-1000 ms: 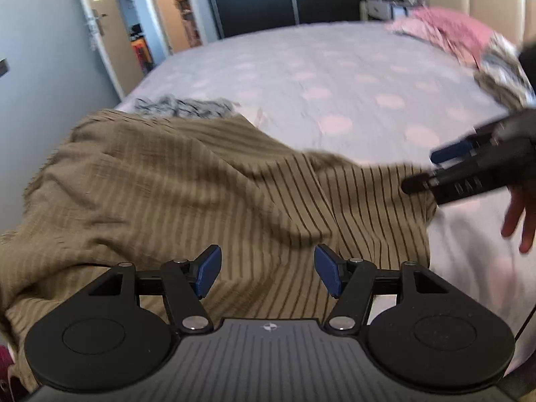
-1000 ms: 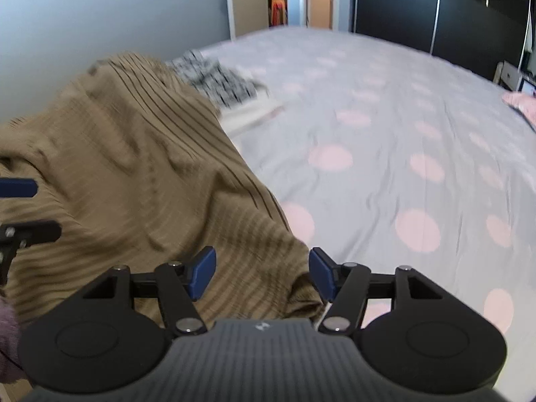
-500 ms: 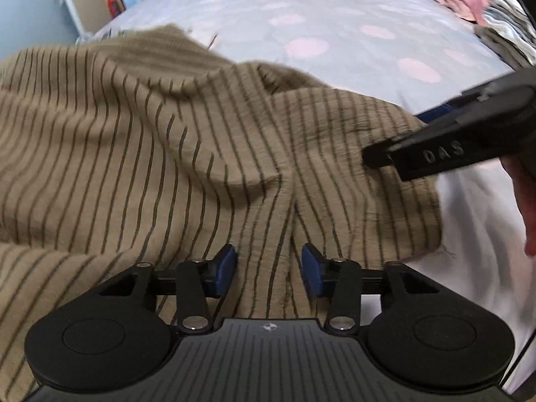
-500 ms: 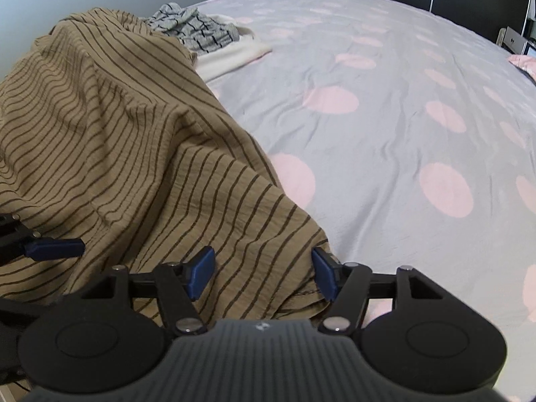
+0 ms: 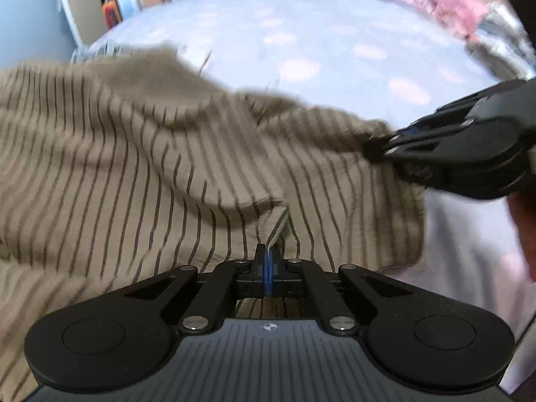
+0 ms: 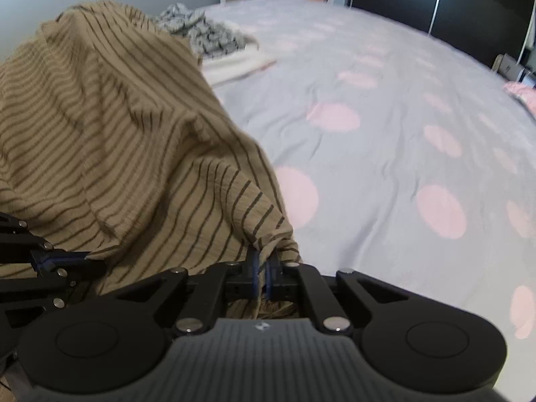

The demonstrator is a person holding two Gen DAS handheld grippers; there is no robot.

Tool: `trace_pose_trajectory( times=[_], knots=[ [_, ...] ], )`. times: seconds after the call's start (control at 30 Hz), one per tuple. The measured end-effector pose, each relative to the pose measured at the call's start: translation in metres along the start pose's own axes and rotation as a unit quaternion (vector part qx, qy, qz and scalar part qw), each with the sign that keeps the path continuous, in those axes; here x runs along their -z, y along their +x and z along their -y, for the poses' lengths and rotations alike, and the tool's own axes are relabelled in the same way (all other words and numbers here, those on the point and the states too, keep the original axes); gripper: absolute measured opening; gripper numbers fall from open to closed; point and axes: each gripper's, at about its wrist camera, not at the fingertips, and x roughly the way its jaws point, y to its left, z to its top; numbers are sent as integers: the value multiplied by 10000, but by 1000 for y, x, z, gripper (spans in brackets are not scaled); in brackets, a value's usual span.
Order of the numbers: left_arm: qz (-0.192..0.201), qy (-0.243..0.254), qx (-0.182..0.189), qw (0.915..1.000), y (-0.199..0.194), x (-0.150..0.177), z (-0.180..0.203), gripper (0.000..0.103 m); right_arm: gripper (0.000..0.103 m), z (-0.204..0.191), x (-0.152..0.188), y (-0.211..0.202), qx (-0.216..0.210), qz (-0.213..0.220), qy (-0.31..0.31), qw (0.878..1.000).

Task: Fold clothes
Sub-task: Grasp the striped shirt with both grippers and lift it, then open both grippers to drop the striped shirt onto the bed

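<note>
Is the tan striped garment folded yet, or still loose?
Loose: the tan striped garment lies rumpled, unfolded, pinched by left gripper and right gripper.

bare bedspread (image 6: pixel 385 167) right; folded clothes (image 6: pixel 214 43) block beyond.

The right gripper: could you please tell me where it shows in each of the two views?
Left wrist view: right gripper enters from the right edge, shut on the striped brown garment.
Right wrist view: right gripper sits bottom centre, pinching the garment's edge.
Shared landmark: the pink-dotted bedsheet.
</note>
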Motion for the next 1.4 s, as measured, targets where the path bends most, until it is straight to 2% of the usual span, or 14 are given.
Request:
trace_pose_trajectory(
  times=[0.1, 0.2, 0.43, 0.57, 0.7, 0.9, 1.0, 1.07, 1.13, 1.17, 1.23, 1.3, 1.4],
  knots=[
    [405, 85, 196, 9990, -27, -2, 10, 0, 2, 0, -6, -22, 455, 256, 78, 9986],
    [574, 67, 298, 9979, -45, -4, 19, 0, 2, 12, -10, -44, 971, 347, 320, 9942],
    [897, 305, 566, 9939, -75, -21, 56, 0, 1, 37, 4, -93, 1714, 756, 383, 9816],
    [897, 435, 974, 9902, -75, -35, 80, 0, 1, 67, 13, -116, 2041, 825, 738, 9727],
    [845, 609, 1696, 9800, -81, -39, 117, 0, 1, 105, 27, -131, 2410, 708, 1224, 9602],
    [704, 916, 2755, 9543, -87, -42, 176, 0, 2, 163, 54, -153, 2975, 462, 1760, 9372],
    [549, 1151, 2784, 9520, -81, -38, 198, 0, 2, 180, 68, -154, 2867, 186, 1807, 9406],
    [284, 1216, 2797, 9519, -71, -31, 200, 0, 2, 186, 78, -152, 2702, -27, 1855, 9447],
    [147, 1205, 2696, 9553, -65, -24, 193, 3, 3, 187, 86, -148, 2538, -187, 1890, 9484],
    [87, 1226, 2641, 9566, -62, -23, 188, 5, 3, 188, 90, -146, 2424, -275, 1861, 9518],
    [-8, 1200, 2555, 9593, -56, -26, 173, 26, 6, 185, 93, -144, 2251, -359, 1729, 9582],
    [-35, 1185, 2365, 9644, -57, -28, 156, 36, 8, 179, 92, -145, 2179, -319, 1571, 9627],
    [-44, 1162, 1962, 9737, -59, -32, 124, 40, 19, 173, 87, -151, 2162, -171, 1434, 9656]
  ],
)
